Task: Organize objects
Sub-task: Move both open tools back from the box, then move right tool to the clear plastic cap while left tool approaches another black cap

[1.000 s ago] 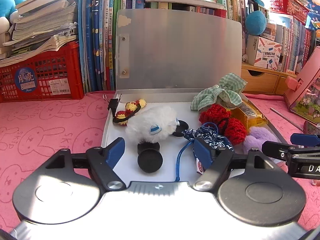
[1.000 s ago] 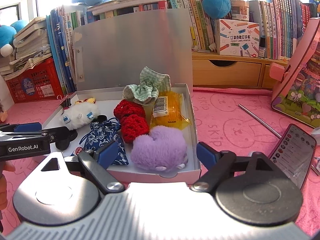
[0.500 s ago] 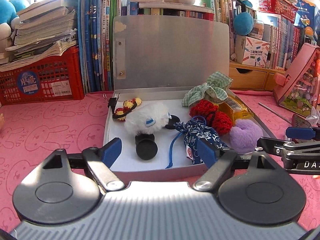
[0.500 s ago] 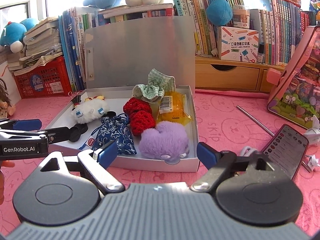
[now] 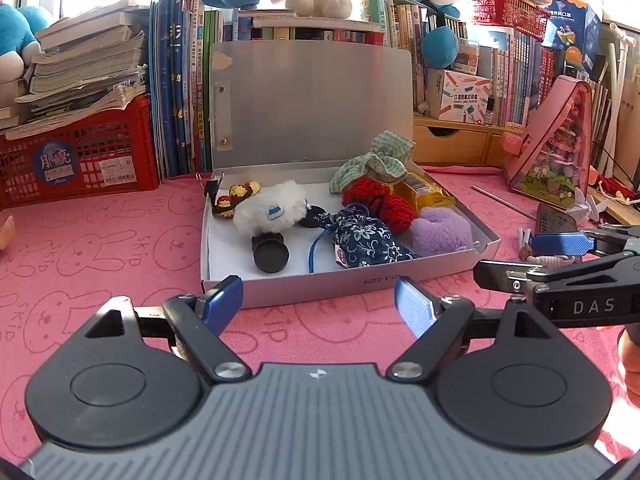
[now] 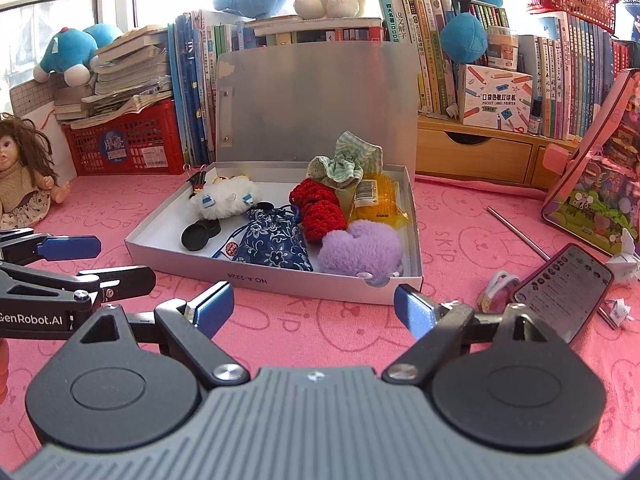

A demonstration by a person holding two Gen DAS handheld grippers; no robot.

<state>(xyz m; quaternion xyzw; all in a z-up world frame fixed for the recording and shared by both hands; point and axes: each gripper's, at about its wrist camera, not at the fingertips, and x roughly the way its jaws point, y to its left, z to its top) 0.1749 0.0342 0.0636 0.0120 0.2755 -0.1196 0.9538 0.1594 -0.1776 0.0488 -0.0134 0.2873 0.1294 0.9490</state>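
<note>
The counter [image 5: 100,248] is covered w/ a pink cloth printed w/ rabbit outlines. Behind it stand rows of books [image 6: 436,52], a red crate [image 5: 80,160] under stacked papers, plush toys on top; a doll [image 6: 20,176] sits at far left in the right wrist view. A phone [image 6: 560,292] lies at right on the cloth.

The silver box [image 5: 352,284] sits mid-counter, lid upright. Inside: white plush [image 5: 272,212], black caps [image 5: 270,256], blue floral pouch [image 5: 364,240], red knit piece [image 5: 380,200], purple plush [image 5: 440,230], yellow packet [image 6: 376,200], green checked cloth [image 5: 380,156].

Left gripper [image 5: 318,304] is just in front of the box; its jaws have just been opening, nothing between them. Right gripper [image 6: 314,306] is also near the front wall, jaws spread and empty.
</note>
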